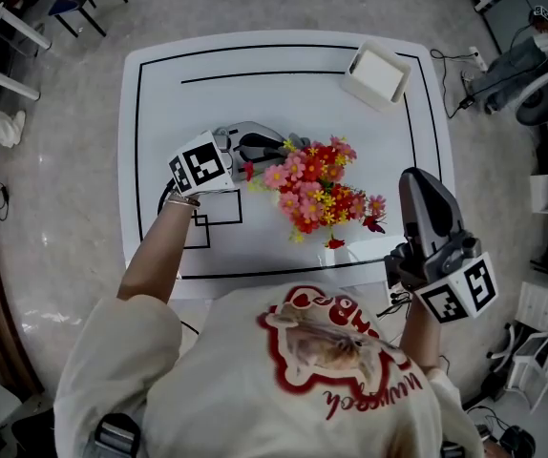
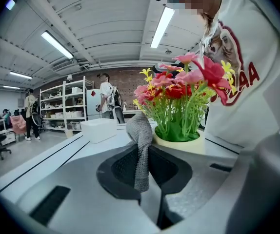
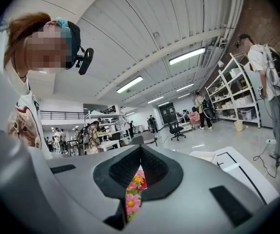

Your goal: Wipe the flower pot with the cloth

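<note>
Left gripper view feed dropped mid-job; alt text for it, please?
The jaws are clamped on a grey knitted cloth, which stands up between them in front of a cream round flower pot of pink, red and yellow flowers. A white rectangular box sits further back on the left.

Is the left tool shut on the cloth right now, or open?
Shut on the cloth: in the left gripper view the left tool pinches that grey fabric between its jaws, in front of the flower pot.
</note>
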`<state>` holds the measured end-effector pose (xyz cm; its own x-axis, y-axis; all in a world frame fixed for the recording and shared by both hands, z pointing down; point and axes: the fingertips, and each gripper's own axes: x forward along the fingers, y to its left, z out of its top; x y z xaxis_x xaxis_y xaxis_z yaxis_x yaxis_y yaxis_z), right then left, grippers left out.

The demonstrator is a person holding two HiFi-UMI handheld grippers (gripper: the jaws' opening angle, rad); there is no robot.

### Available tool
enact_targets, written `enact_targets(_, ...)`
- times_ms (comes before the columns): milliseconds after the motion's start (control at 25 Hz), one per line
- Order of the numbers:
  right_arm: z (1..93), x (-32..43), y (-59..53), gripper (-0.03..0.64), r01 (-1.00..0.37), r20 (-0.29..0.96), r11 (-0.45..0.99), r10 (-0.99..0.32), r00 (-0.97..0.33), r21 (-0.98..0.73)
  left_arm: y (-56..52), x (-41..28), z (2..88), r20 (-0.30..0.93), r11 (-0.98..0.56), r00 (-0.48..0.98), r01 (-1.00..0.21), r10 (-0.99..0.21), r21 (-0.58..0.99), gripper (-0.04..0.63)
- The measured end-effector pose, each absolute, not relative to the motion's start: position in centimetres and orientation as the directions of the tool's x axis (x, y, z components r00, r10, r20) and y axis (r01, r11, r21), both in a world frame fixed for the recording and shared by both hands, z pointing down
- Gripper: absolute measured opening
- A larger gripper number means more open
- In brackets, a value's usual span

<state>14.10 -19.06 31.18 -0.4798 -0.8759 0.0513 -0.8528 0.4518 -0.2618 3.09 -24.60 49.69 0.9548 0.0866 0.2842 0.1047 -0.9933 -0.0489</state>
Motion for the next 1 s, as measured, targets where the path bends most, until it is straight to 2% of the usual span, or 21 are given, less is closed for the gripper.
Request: enact_targets(1000,30.6,13.8,-18.3,-0.001,-0.837,0.028,0.48,-0.863,-0.504,-0.265,-24.1,1.5,50.9,0.346,-0.998,0.937,0.06,0.044,-0.037,0.046)
